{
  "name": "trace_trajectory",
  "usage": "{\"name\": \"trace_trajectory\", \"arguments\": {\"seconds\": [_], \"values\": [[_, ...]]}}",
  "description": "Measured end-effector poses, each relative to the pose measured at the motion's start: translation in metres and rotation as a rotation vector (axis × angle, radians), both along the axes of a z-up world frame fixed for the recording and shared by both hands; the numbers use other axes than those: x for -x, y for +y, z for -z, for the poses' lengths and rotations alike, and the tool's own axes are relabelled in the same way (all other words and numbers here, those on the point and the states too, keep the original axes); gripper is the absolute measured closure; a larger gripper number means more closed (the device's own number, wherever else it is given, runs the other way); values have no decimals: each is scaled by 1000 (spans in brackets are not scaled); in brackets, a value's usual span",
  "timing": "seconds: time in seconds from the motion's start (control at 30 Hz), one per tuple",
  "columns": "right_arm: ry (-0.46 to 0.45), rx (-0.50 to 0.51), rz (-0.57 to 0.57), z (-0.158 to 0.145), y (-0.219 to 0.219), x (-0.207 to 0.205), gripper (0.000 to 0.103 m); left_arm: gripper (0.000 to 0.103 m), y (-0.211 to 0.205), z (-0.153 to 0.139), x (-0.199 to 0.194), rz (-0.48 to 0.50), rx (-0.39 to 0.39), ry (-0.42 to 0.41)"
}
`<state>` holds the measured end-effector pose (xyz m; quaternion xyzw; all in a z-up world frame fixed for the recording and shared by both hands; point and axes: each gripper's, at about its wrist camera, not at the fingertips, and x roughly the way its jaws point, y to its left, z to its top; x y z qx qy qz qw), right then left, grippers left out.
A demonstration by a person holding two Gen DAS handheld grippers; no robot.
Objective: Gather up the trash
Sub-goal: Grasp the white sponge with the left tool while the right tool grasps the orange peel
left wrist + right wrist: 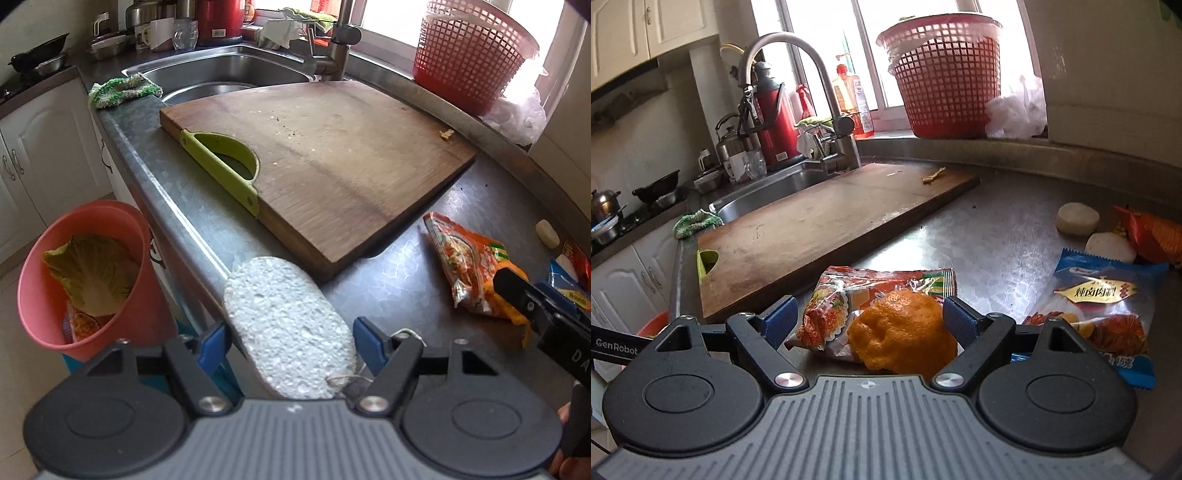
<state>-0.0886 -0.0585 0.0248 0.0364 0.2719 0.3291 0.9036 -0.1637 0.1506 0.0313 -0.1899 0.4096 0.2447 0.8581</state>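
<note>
**Both tools at the trash**

The left tool (290, 341) grips a white pumice-like block (290, 328) between its blue pads, above the surface's (388, 280) front edge, beside the pink bin (122, 295) holding a cabbage leaf (90, 273). The right tool (868, 315) stands open around an orange peel (905, 336) lying on a noodle wrapper (849, 291); whether its pads touch the peel is unclear. A blue packet (1104, 306) lies nearby.

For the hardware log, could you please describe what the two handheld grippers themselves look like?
Both look identical: a grey ribbed body, two round black discs at the sides, black linkage arms with silver pivot screws, and blue ridged fingers. The left gripper shows them in its own view. The right gripper has white "GenRobot" lettering on a black part at its left edge. No cables or sleeves are clearly visible.
</note>
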Motion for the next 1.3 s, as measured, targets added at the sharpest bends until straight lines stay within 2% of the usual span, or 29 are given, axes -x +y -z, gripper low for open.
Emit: {"name": "trace_trajectory", "arguments": {"seconds": [0.27,0.5,0.6,0.67,0.7,0.87,0.93,1.07,1.3], "values": [[20,16,6,0,5,0,0,35,0,-1,2,-4,3,-5],[22,68,18,1,7,-9,0,36,-1,-1,3,9,-5,-11],[48,80,46,4,7,-14,10,36,-1,-2,4,15,-12,-14],[52,91,56,4,8,-15,23,36,0,-3,6,17,-16,-16],[53,92,57,4,8,-15,25,36,-1,-3,6,18,-19,-17],[63,78,67,5,5,-18,49,37,1,-4,10,22,-21,-30],[67,66,75,5,3,-18,61,37,2,-5,12,21,-23,-38],[60,46,86,5,0,-16,69,37,1,-5,15,30,-23,-46],[41,12,143,3,-8,-13,71,37,-1,-12,21,56,-45,-77]]}}
